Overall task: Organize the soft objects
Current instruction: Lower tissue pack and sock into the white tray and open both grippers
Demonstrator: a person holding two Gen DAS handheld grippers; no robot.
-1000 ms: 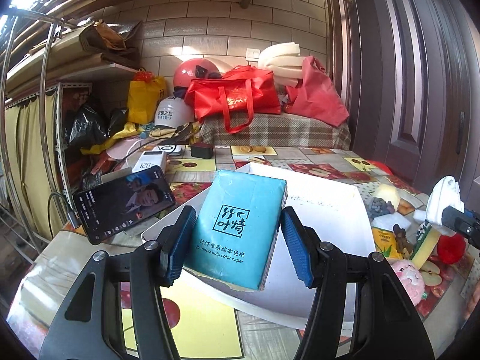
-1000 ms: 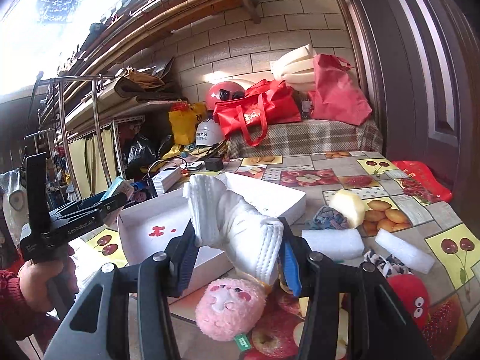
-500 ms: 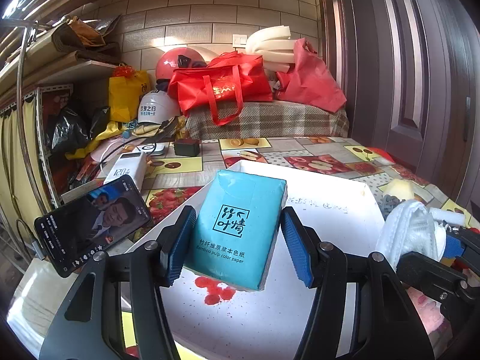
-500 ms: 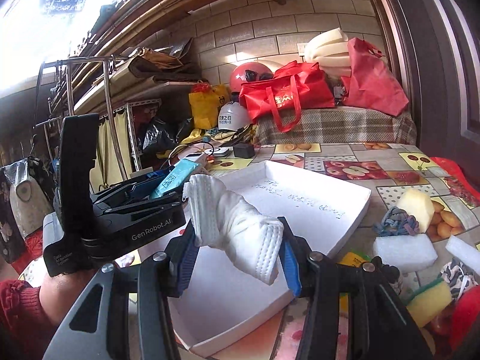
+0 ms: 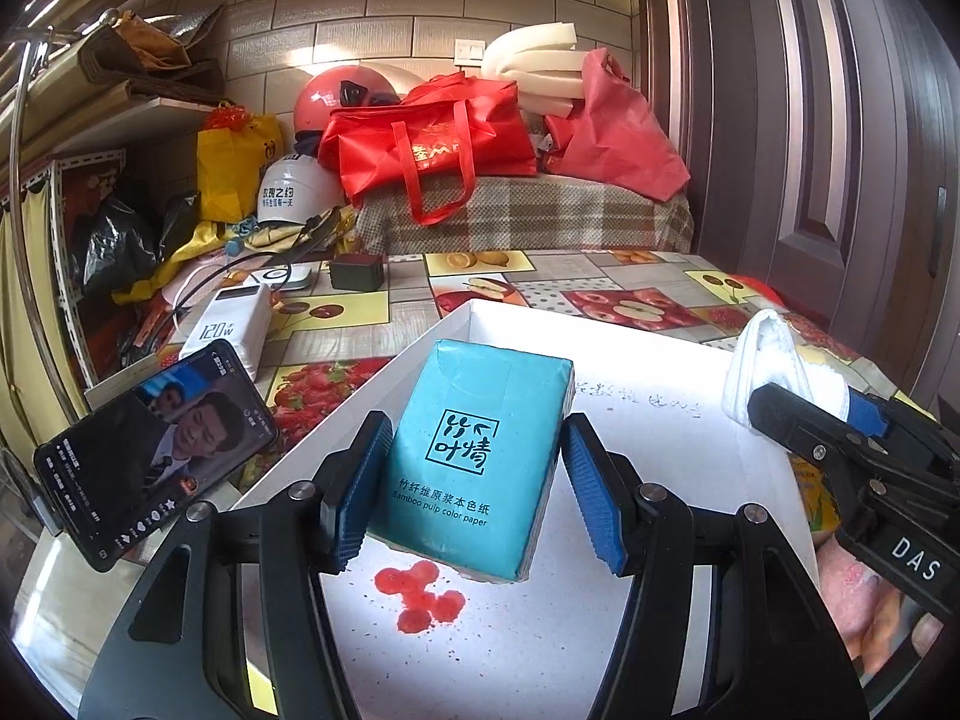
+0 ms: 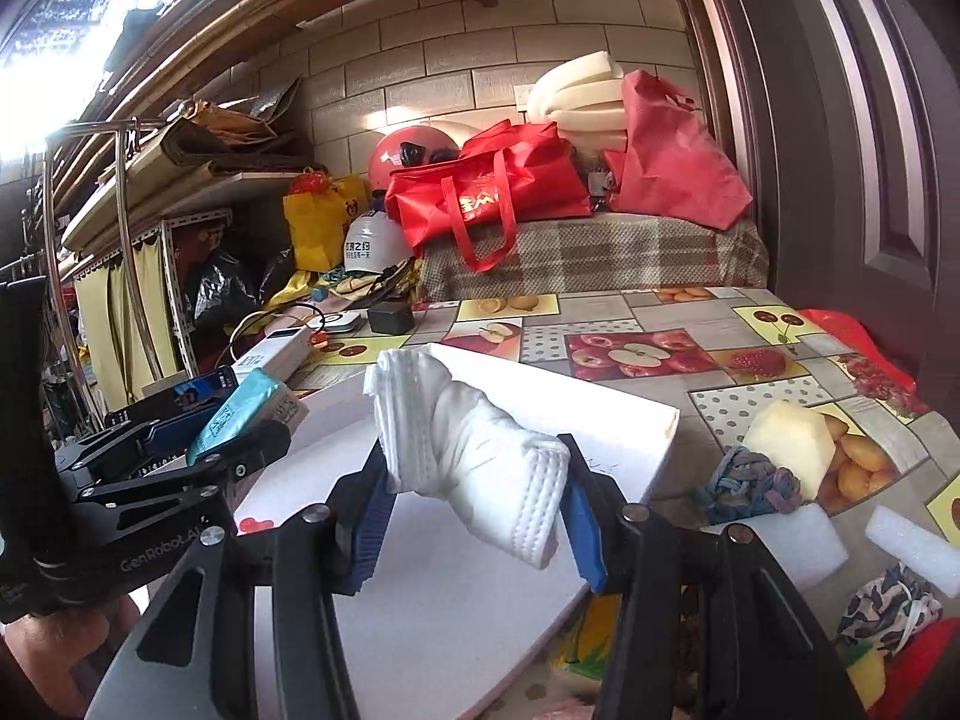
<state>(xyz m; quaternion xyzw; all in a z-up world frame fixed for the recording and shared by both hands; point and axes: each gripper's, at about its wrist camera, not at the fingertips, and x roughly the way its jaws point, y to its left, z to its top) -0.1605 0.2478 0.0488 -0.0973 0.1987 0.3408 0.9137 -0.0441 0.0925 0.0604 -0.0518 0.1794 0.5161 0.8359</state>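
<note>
Tissue pack point(image 5: 474, 456), teal with dark print and the words "Bamboo pulp color paper", is held tilted in the left gripper point(image 5: 474, 474), whose blue pads press on its two long sides; it hangs above the floor of a shallow white cardboard tray point(image 5: 660, 540) that has a red blotch point(image 5: 420, 594) on the inside. The right gripper point(image 6: 474, 498) is clamped on a rolled white cloth point(image 6: 480, 450) with a ribbed weave, which sticks out upward to the left and also hangs down below the pads, over the same tray point(image 6: 432, 600). In the right wrist view the left gripper point(image 6: 180, 456) comes in from the left side with the teal pack point(image 6: 240, 414), and a bit of the hand point(image 6: 54, 642) that carries it is seen at the lower left. Both grippers are near each other above the tray, not touching. The tray lies on a bench point(image 5: 372, 312) covered with a fruit-print cloth. On the bench to the right of the tray lie a pale yellow sponge block point(image 6: 786, 444), a knotted blue-grey rag point(image 6: 750, 486) just beside it and white foam pieces point(image 6: 912, 546). To the left a smartphone point(image 5: 156, 450) stands propped with its screen lit, and a white power bank point(image 5: 234, 324) is behind it. At the far end are a red tote bag point(image 5: 432, 138) and a red helmet point(image 5: 336, 102).
</note>
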